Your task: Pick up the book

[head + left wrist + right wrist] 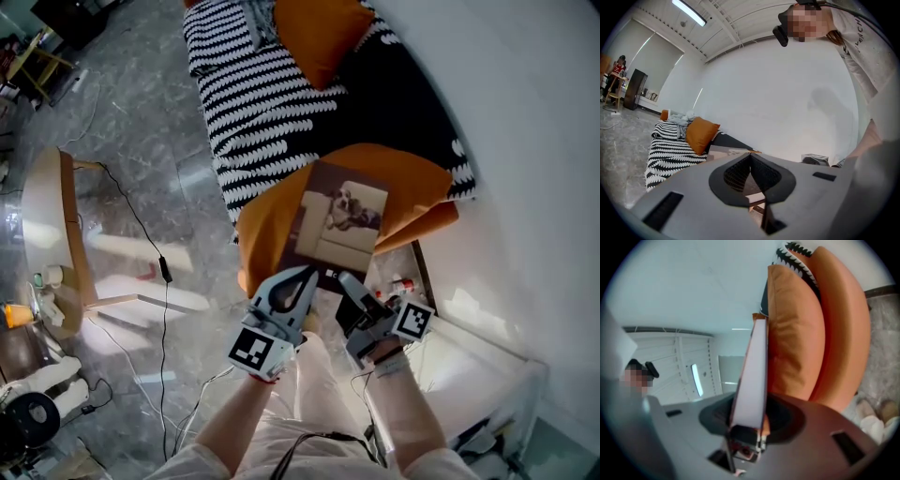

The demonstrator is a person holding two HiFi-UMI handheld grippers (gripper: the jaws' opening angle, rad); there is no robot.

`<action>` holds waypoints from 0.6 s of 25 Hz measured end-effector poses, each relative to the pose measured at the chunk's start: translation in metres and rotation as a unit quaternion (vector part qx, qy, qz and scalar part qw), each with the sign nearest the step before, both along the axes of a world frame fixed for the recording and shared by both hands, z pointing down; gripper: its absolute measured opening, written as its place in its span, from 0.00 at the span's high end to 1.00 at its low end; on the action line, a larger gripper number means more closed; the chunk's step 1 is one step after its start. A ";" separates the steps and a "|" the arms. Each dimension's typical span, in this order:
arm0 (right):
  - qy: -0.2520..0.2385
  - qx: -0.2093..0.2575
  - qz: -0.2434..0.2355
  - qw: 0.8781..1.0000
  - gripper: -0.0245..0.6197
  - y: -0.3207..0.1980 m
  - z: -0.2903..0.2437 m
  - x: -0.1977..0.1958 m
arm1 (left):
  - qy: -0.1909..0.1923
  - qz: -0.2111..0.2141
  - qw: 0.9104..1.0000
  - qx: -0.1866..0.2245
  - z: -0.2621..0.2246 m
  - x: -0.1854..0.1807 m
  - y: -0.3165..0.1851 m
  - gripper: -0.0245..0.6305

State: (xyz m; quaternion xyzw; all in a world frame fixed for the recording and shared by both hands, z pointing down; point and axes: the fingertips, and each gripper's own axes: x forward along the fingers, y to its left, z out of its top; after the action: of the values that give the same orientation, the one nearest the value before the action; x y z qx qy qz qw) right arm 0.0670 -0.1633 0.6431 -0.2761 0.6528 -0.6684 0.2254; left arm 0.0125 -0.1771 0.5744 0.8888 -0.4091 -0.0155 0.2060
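Note:
A book (342, 220) with a pale picture on its brown cover lies on an orange cushion (272, 225) at the near end of the sofa. My right gripper (349, 281) is at the book's near edge. In the right gripper view the book (752, 376) stands edge-on between the jaws, and the right gripper (747, 427) is shut on it. My left gripper (302, 277) sits at the book's near left corner with its tips together. In the left gripper view its jaws (750, 157) meet at a point, and the book (729, 151) lies flat just beyond them.
A black-and-white patterned blanket (253, 94) covers the sofa, with a second orange cushion (319, 33) at its far end. A white wall runs along the right. A wooden table (56, 234) and a cable (159, 262) are on the grey floor at left. Small items (398, 286) lie by my right gripper.

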 end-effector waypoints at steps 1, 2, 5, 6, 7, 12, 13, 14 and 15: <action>0.001 0.001 0.001 1.000 0.70 0.000 -0.001 0.001 | 0.000 0.000 1.000 0.001 -0.001 0.000 -0.001 0.93; 0.001 0.002 0.001 1.000 0.70 0.000 -0.002 0.001 | -0.001 0.000 1.000 0.003 -0.003 -0.001 -0.001 0.93; 0.001 0.004 0.004 1.000 0.70 -0.001 -0.011 0.001 | -0.004 -0.002 1.000 0.006 -0.010 -0.005 -0.004 0.93; 0.003 0.004 0.006 1.000 0.70 -0.002 -0.014 0.001 | -0.004 -0.003 1.000 0.007 -0.013 -0.006 -0.005 0.93; 0.004 0.005 0.008 1.000 0.70 -0.003 -0.016 0.003 | -0.005 -0.004 1.000 0.009 -0.016 -0.007 -0.007 0.93; 0.005 0.008 0.018 1.000 0.70 -0.013 -0.023 0.010 | -0.012 -0.007 1.000 0.017 -0.022 -0.009 -0.017 0.93; 0.004 0.010 0.020 1.000 0.70 -0.016 -0.026 0.013 | -0.013 -0.008 1.000 0.018 -0.025 -0.008 -0.020 0.93; 0.003 0.012 0.021 1.000 0.70 -0.020 -0.030 0.016 | -0.013 -0.009 1.000 0.019 -0.028 -0.006 -0.024 0.93; 0.002 0.014 0.022 1.000 0.70 -0.024 -0.034 0.018 | -0.013 -0.010 1.000 0.019 -0.031 -0.005 -0.027 0.93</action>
State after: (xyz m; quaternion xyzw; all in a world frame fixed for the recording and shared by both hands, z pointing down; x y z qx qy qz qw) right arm 0.0850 -0.1875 0.6088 -0.2886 0.6564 -0.6536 0.2422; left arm 0.0076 -0.2046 0.5430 0.8885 -0.4202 -0.0143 0.1835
